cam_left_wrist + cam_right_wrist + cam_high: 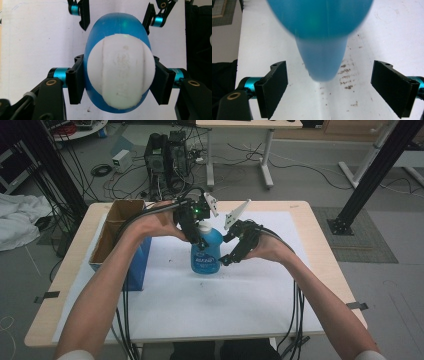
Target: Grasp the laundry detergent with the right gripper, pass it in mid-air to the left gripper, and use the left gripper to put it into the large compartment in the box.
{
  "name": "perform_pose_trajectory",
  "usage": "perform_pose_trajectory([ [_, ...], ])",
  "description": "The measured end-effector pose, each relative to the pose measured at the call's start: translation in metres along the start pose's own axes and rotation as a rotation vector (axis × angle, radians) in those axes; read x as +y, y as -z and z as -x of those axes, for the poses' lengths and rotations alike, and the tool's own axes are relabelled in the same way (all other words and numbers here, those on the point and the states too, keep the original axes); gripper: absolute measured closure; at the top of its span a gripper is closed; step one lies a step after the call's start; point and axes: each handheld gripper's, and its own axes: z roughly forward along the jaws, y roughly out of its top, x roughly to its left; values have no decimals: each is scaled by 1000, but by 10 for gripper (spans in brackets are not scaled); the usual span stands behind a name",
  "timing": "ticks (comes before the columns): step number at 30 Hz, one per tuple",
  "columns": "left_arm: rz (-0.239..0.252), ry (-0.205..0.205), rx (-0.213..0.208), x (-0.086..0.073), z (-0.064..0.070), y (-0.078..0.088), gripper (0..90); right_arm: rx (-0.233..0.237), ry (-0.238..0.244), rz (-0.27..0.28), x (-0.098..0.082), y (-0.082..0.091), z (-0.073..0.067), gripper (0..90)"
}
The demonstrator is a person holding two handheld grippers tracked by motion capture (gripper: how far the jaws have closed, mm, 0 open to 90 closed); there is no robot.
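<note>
Blue plastic, smooth and see-through, makes up the bottle [205,252] that stands upright near the middle of the table [300,215], on a white sheet [210,295] speckled with small dark marks. Its body is a rounded oval, wider at the base, with a white label printed low on the front and a domed white cap [203,226] on top. In the left gripper view, looking down on it, the cap [121,75] is matt and faintly ribbed, with two shallow grooves across it, and the blue shoulder [117,26] bulges out around it.

The left gripper [192,227] comes down on the bottle from about ten o'clock, and its black, flat-faced pads [75,80] are clamped against the bottle's two sides just under the cap, holding it.

The right gripper [231,251] sits at about three o'clock of the bottle, just beside it. Its jaws stand wide apart; in the right gripper view the square black pads [273,87] are clear of the blurred blue body [322,32] that hangs between them, touching nothing.

An open brown cardboard box [112,227] with a blue side stands at nine o'clock, along the table's left edge. Black cables [125,300] trail back past both forearms.
</note>
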Motion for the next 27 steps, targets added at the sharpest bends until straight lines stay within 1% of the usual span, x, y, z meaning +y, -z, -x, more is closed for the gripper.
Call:
perform_pose_trajectory([
  [1,-4,2,3,-1,0,2,385,-4,-9,4,-1,1,-1,132],
  [2,-4,6,8,-1,0,4,385,-10,-9,-3,-2,3,-1,132],
  [3,-2,11,10,-2,0,7,385,-18,2,-10,-3,4,0,132],
  [4,-10,18,14,-2,0,10,385,-30,-10,-16,-4,5,-1,132],
  [5,-11,23,16,-3,0,12,385,-44,-6,-33,-6,6,-1,126],
  [6,-14,30,21,-4,0,15,385,-48,-24,-44,-8,6,-1,116],
  [7,-15,37,23,-4,0,18,385,-68,-32,-63,-11,7,-1,116],
  [9,-35,54,35,-5,0,26,385,-121,-24,-125,-17,9,0,116],
  [10,-32,67,36,-6,0,29,385,-143,-44,-160,-19,11,-1,116],
  [11,-43,74,42,-7,-1,33,385,-164,-43,-182,-23,12,-2,116],
  [12,-50,85,49,-7,-1,38,385,-179,-43,-205,-26,14,-2,116],
  [15,-63,121,81,-10,-1,54,385,-193,-52,-259,-34,22,-2,117],
  [16,-68,135,90,-11,0,60,385,-206,-55,-253,-37,24,-3,117],
  [18,-70,151,103,-14,0,72,385,-219,-57,-269,-43,30,-2,116],
  [19,-102,126,99,-15,-3,79,385,-219,-70,-272,-46,33,-2,117],
  [20,-48,199,112,-18,1,82,385,-215,-18,-288,-48,36,2,117],
  [21,-68,194,113,-20,0,89,385,-233,-80,-278,-51,38,-1,116],
  [22,-66,217,119,-22,1,95,385,-230,-85,-279,-53,40,-1,117],
  [25,-53,256,129,-28,3,109,385,-248,-100,-281,-59,45,0,117],
  [26,-60,258,135,-30,4,116,385,-248,-103,-282,-61,46,1,117],
  [27,-59,272,142,-32,4,121,385,-252,-109,-285,-62,47,1,116],
])
